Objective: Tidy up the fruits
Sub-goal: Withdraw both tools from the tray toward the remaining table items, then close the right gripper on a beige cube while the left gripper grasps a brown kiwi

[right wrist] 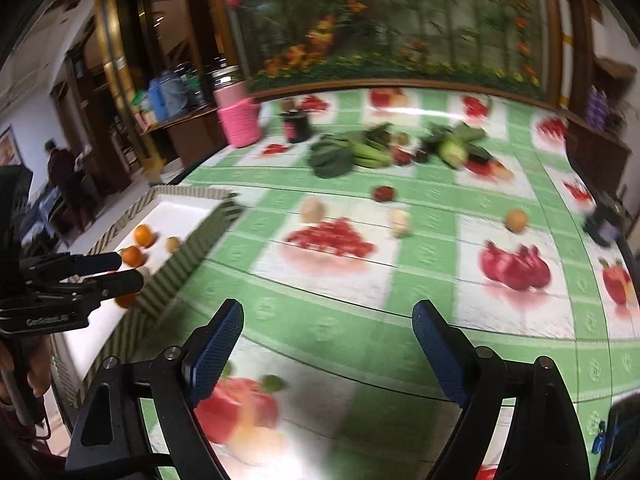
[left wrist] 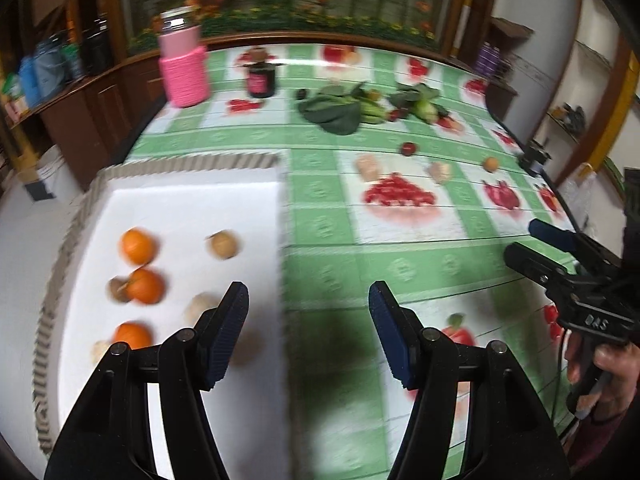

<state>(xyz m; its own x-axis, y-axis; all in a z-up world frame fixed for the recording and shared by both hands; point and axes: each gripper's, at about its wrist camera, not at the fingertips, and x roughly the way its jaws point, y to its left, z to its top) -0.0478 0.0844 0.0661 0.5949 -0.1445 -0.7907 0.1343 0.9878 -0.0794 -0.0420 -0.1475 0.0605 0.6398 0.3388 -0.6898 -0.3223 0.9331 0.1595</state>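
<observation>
Currently both tools released, empty: left tool over tray edge, right tool above desk. Oranges in white tray; loose small fruits on glossy checked cloth. Likely light, round, firm, roll-prone; pinch across widest middle, gently.

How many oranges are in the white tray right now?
3, down the tray's left side: far one, middle one, near one beside the left gripper. The fingers may hide more.
</observation>
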